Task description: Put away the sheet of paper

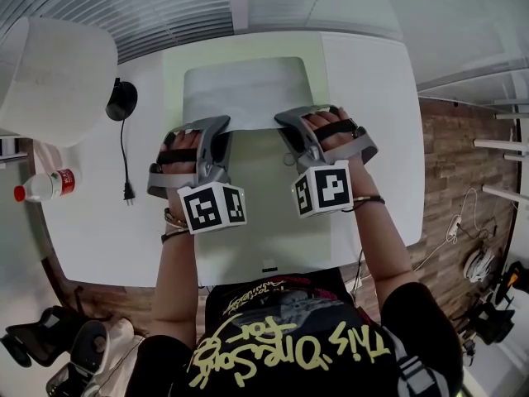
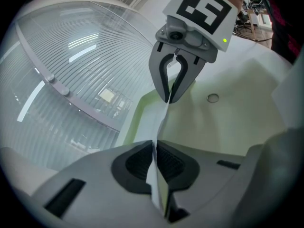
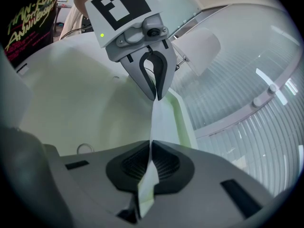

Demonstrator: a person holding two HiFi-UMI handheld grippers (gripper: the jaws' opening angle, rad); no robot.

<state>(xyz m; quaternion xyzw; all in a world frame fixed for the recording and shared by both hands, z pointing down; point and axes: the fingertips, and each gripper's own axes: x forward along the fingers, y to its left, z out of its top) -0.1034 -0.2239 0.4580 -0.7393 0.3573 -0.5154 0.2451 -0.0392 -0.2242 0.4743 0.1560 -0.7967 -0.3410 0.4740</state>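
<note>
A pale grey sheet of paper (image 1: 245, 92) hangs between both grippers above a light green mat (image 1: 256, 213) on the white table (image 1: 372, 114). My left gripper (image 1: 223, 127) is shut on the sheet's near left edge, and my right gripper (image 1: 285, 122) is shut on its near right edge. In the left gripper view the paper (image 2: 160, 122) runs edge-on from my own shut jaws (image 2: 154, 148) to the right gripper (image 2: 170, 98) opposite. The right gripper view mirrors this: the paper (image 3: 159, 120) stretches from my jaws (image 3: 149, 148) to the left gripper (image 3: 155, 97).
At the table's left stand a large white object (image 1: 54, 77), a black round device (image 1: 121, 102) with a trailing cable, and a red-capped bottle (image 1: 45, 186). A small metal ring (image 2: 213, 98) lies on the mat. A slatted wall and glass lie beyond the far edge.
</note>
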